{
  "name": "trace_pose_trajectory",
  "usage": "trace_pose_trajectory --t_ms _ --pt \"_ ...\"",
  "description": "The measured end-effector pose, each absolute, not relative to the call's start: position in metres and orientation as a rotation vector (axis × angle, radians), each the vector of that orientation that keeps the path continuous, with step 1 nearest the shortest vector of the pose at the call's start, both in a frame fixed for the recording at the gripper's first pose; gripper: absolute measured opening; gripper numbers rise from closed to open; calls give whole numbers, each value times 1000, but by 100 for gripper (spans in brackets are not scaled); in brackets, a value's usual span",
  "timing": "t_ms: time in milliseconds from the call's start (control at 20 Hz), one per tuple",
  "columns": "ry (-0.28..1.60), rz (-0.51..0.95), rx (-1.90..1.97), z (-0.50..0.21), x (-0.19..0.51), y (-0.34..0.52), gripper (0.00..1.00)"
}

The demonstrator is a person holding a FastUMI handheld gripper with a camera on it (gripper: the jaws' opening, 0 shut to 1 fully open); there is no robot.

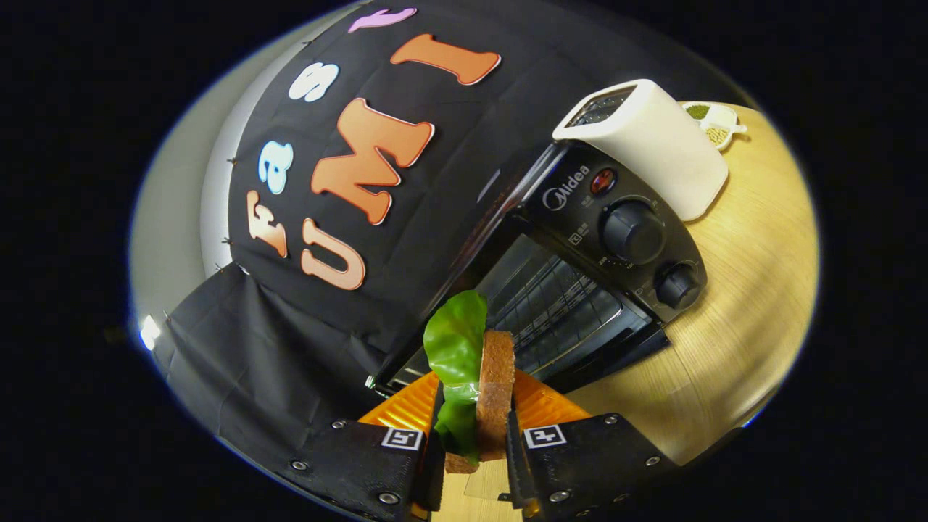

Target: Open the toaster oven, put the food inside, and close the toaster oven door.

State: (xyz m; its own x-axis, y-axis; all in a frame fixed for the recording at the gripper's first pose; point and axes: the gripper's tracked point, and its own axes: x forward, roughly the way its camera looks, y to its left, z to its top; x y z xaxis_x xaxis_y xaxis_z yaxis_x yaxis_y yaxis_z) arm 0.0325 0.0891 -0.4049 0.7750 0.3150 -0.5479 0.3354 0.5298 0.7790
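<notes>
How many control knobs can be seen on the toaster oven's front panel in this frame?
2. The larger knob sits on the toaster oven just under its red indicator light; the smaller knob is below it, nearer the wooden table.

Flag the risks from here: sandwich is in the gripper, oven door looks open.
1. The gripper pinches the sandwich on edge, and the lettuce leaf flops free on one side; it may slip out or catch on the wire rack.
2. The view is strongly tilted against the toaster oven, so the sandwich could clip the opening's frame going in.
3. The white toaster sits close beside the oven; a wide swing might bump it.
</notes>
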Motion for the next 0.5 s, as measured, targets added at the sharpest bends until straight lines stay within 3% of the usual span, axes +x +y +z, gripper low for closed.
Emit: trace_pose_trajectory --t_ms 500 --pt "631 -122 1152 -444 78 69 36"
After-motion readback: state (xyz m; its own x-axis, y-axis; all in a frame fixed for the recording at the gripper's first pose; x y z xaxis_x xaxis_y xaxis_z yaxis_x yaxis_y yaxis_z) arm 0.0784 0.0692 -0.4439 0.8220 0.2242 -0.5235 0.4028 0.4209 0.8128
